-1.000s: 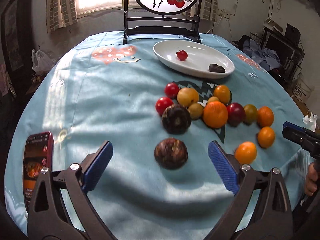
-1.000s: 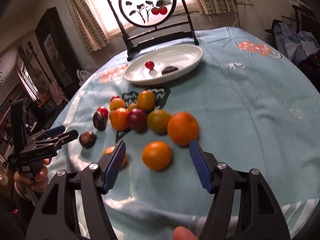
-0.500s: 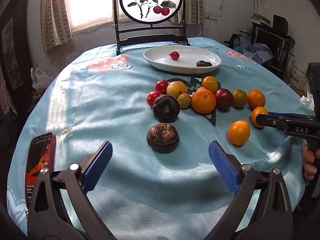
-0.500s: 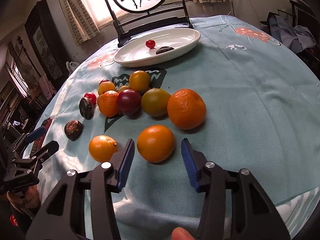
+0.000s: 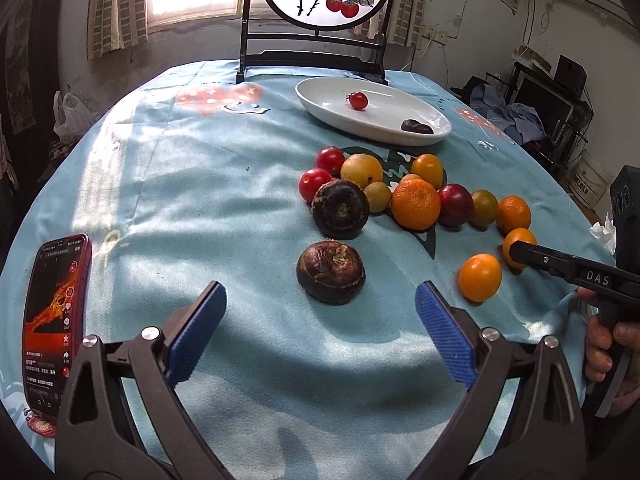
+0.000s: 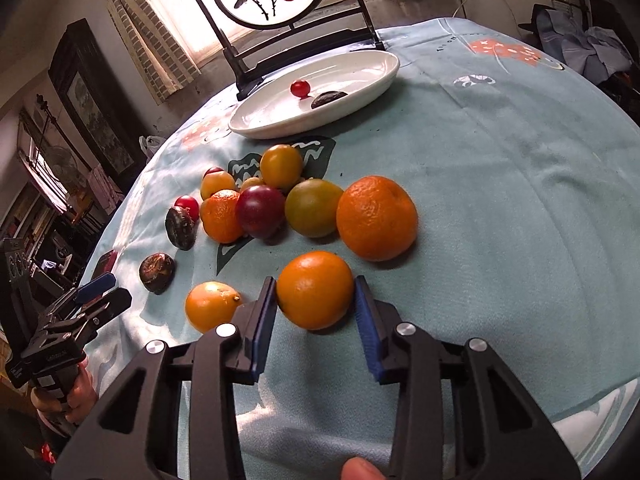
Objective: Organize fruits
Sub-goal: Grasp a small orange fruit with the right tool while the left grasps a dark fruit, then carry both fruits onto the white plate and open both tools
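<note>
The right gripper (image 6: 315, 294) has just been closing its jaws around an orange (image 6: 315, 289) on the tabletop (image 6: 520, 220); in the right wrist view both blue pads sit against the fruit's sides, though whether they press firmly or only touch is hard to judge from this angle. The left wrist view shows that same gripper only from the side, at the right edge, where its black finger covers most of the orange (image 5: 519, 240), so the grip itself cannot be read there. The left gripper (image 5: 320, 308) stands wide open with nothing between its pads, hovering just short of a dark wrinkled fruit (image 5: 330, 272). A second dark fruit (image 5: 340, 209) lies beyond it, touching the cluster of red, yellow and orange fruits. A smaller orange fruit (image 6: 211, 306) rests just beside the right gripper's left pad. The white oval dish (image 5: 320, 98) at the far side holds a cherry tomato (image 5: 357, 100) and a dark flat piece (image 5: 417, 126), too small to identify. Only the left wrist view shows the red phone (image 5: 56, 320) plainly, lying at the tabletop's near left edge; the other view catches just a sliver of it.
</note>
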